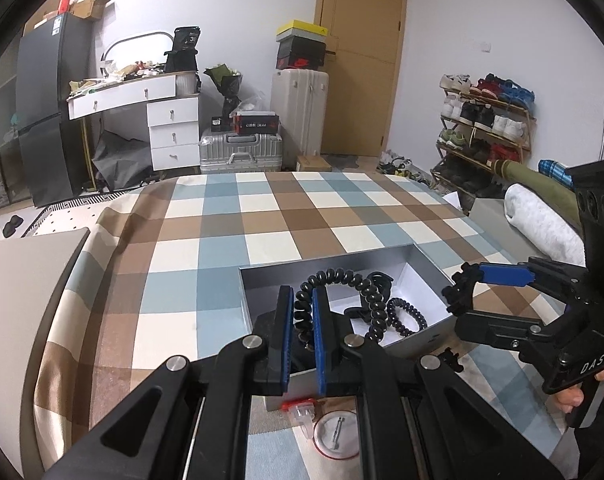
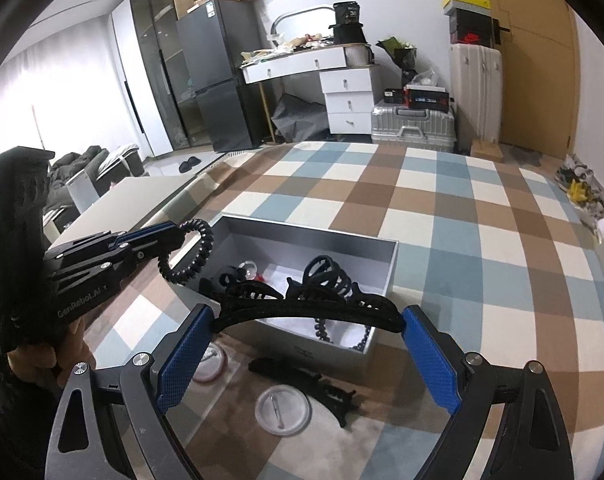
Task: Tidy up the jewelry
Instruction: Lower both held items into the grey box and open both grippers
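An open grey box sits on the checked table. My left gripper is shut on a black spiral hair tie and holds it over the box's near left edge; the tie also shows in the right wrist view. My right gripper grips a black toothed hair clip across its span, just in front of the box; it shows in the left wrist view. Inside the box lie another black claw clip and a smaller spiral tie.
Two round clear badges and a black hair clip lie on the table in front of the box. A red-capped small item lies by the box. Room furniture stands beyond the table's far edge.
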`<move>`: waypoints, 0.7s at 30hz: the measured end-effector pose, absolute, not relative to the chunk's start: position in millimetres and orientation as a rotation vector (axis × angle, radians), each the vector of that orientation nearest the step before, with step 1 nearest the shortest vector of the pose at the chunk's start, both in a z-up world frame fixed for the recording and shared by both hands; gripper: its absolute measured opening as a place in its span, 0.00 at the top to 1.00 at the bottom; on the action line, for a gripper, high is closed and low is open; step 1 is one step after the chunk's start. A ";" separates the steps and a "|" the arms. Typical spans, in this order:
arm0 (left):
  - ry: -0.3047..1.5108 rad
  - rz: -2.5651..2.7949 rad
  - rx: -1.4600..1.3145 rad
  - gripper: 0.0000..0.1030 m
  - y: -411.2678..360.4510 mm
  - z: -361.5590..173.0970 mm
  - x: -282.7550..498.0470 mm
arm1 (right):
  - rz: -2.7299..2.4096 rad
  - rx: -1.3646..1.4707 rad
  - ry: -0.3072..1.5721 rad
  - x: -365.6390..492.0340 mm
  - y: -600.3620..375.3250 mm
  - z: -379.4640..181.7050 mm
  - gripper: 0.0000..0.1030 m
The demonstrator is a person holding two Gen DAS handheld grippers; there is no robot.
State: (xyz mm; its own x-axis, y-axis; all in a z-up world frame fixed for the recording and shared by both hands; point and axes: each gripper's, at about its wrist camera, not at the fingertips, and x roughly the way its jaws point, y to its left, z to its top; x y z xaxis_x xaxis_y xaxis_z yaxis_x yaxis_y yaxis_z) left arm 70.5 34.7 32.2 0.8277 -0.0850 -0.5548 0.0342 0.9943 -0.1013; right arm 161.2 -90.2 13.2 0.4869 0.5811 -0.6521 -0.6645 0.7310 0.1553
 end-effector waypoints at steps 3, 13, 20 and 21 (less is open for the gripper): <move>0.601 -0.057 -0.076 0.95 33.3 30.3 74.0 | 0.755 -0.120 0.755 165.1 -86.9 9.0 0.08; 0.625 -0.044 -0.076 0.95 33.0 23.7 83.5 | 0.739 -0.139 0.755 171.2 -81.3 1.5 0.08; 0.631 -0.027 -0.060 0.95 28.9 20.9 87.3 | 0.726 -0.147 0.748 171.4 -78.3 -1.4 0.08; 0.634 -0.027 -0.062 0.95 29.1 20.2 88.0 | 0.727 -0.142 0.746 171.0 -78.4 -0.7 0.08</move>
State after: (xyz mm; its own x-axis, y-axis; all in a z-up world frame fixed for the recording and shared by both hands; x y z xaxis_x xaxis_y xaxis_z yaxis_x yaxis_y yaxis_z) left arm 88.0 29.1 20.2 0.8055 -0.0442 -0.5909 0.0062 0.9978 -0.0661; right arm 171.0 -78.4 -0.7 0.5053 0.5522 -0.6631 -0.6487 0.7498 0.1301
